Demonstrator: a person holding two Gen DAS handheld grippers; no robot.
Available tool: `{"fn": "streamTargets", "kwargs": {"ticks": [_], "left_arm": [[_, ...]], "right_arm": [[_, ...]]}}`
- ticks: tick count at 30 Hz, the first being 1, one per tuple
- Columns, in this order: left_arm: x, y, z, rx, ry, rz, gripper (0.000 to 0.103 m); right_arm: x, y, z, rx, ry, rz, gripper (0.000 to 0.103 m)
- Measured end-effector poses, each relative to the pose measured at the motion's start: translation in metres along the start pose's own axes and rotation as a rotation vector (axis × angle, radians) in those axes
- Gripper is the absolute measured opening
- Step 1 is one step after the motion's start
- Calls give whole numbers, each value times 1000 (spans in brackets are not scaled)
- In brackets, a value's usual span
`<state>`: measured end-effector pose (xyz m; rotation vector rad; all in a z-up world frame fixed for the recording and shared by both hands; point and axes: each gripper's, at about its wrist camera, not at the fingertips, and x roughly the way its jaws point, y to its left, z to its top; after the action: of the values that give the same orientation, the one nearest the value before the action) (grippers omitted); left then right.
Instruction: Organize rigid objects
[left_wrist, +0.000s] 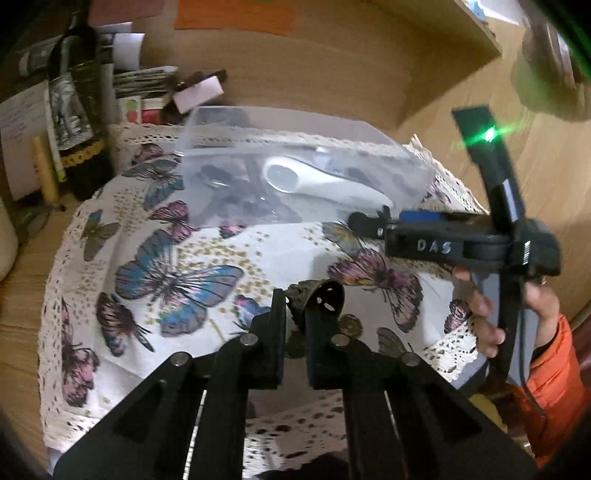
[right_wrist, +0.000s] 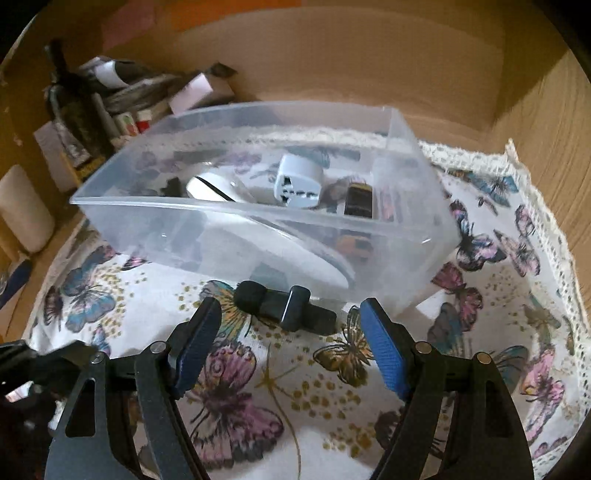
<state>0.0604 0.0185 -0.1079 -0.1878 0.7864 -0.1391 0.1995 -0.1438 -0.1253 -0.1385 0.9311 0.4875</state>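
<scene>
A clear plastic bin (right_wrist: 229, 210) stands on a butterfly-print cloth (right_wrist: 295, 398). It holds a white handheld device (right_wrist: 218, 190), a white travel adapter (right_wrist: 297, 182), a dark toy car (right_wrist: 358, 201) and other small items. A small black clip-like object (right_wrist: 284, 308) lies on the cloth in front of the bin. My right gripper (right_wrist: 291, 332) is open, its jaws wide on either side of this object, just short of it. My left gripper (left_wrist: 295, 314) is shut on a small bronze bell (left_wrist: 319, 299), held above the cloth. The bin also shows in the left wrist view (left_wrist: 303, 173), with the right gripper (left_wrist: 369, 221) beside it.
A dark bottle (left_wrist: 74, 107), papers and small boxes (left_wrist: 147, 92) crowd the back left. A white roll (right_wrist: 22, 210) stands at the left. Wooden walls (right_wrist: 535, 122) close in behind and to the right. A coin-like disc (left_wrist: 350, 325) lies on the cloth by the bell.
</scene>
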Motion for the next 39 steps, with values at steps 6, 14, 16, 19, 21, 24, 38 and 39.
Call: {"fn": "streamTargets", "kwargs": {"ticks": [6, 14, 16, 19, 21, 24, 38, 39], "left_arm": [[0, 4, 6, -2, -3, -11, 8], [-8, 1, 28, 7, -49, -15, 8], [-10, 1, 36, 8, -64, -5, 8], [-14, 3, 51, -2, -84, -8, 8], [-17, 4, 60, -6, -104, -2, 8], [-23, 3, 73, 1, -135, 10, 8], [3, 14, 122, 3, -152, 81, 8], [10, 17, 124, -1, -143, 89, 8]], "right_arm": [[6, 4, -3, -14, 7, -17, 53], [-19, 5, -6, -36, -65, -8, 52], [-29, 5, -4, -42, -94, -6, 52], [-50, 6, 1, -48, -151, 21, 52], [-62, 7, 4, -55, -187, 33, 52], [-84, 6, 11, -65, -254, 47, 52], [-68, -6, 54, -43, -309, 40, 52], [-63, -7, 55, -41, -298, 39, 52]]}}
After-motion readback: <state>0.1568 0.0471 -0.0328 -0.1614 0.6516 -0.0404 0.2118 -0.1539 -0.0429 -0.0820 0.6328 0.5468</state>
